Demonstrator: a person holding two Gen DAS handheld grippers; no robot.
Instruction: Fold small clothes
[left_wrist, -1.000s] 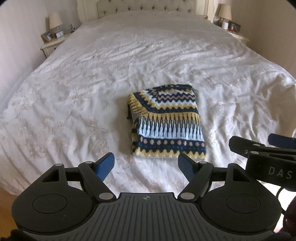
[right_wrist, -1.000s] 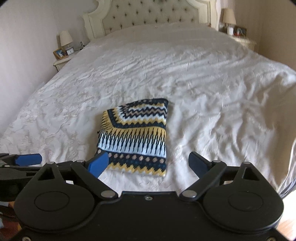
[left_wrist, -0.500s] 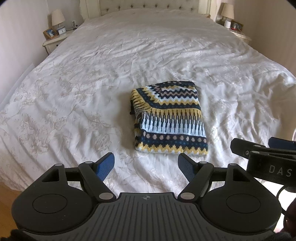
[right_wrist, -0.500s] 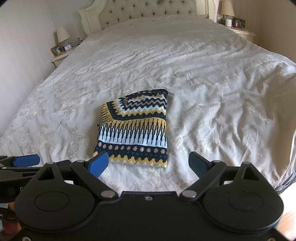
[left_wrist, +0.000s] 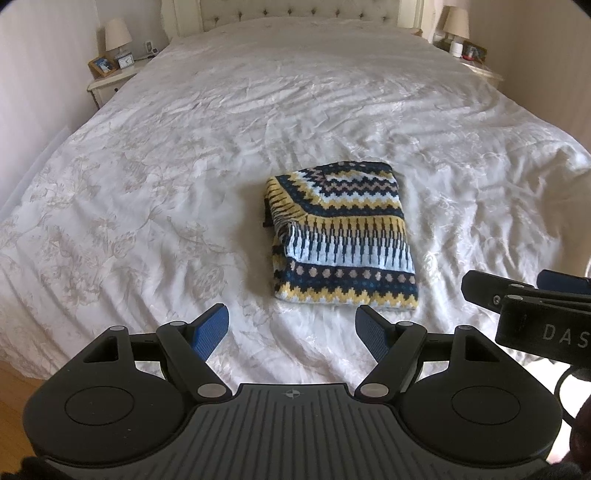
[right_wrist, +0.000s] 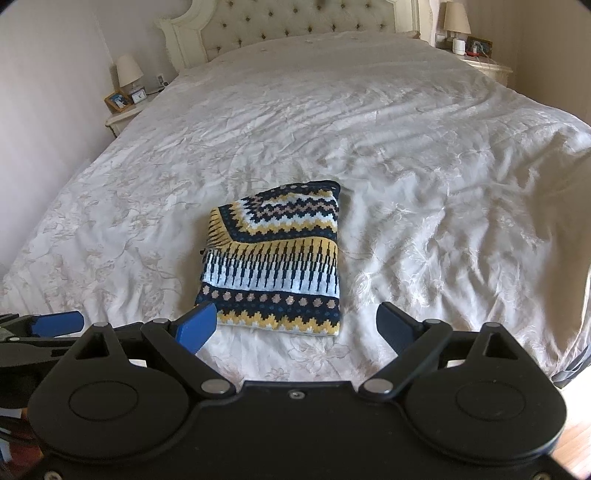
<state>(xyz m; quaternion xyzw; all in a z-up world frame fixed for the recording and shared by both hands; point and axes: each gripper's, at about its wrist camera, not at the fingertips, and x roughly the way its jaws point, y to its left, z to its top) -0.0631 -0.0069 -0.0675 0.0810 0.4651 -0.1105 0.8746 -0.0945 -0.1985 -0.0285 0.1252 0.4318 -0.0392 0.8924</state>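
Both jaws stand wide and hold nothing. Left gripper (left_wrist: 291, 328) and right gripper (right_wrist: 297, 326) hover over the near edge of the bed (left_wrist: 147, 184), apart from the folded patterned knit sweater (left_wrist: 341, 240). It lies at one o'clock from the left jaws, eleven o'clock from the right (right_wrist: 275, 258), long axis running six to twelve. Neither gripper looks clearly nearer; the fold appears finished.

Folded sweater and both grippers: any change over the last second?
Both cameras pulled back and rose slightly, so the folded patterned sweater sits a little farther off in each view. Nothing was gripped or released. Left gripper and right gripper stay open and empty; the sweater lies folded in the same spot on the white bedspread.
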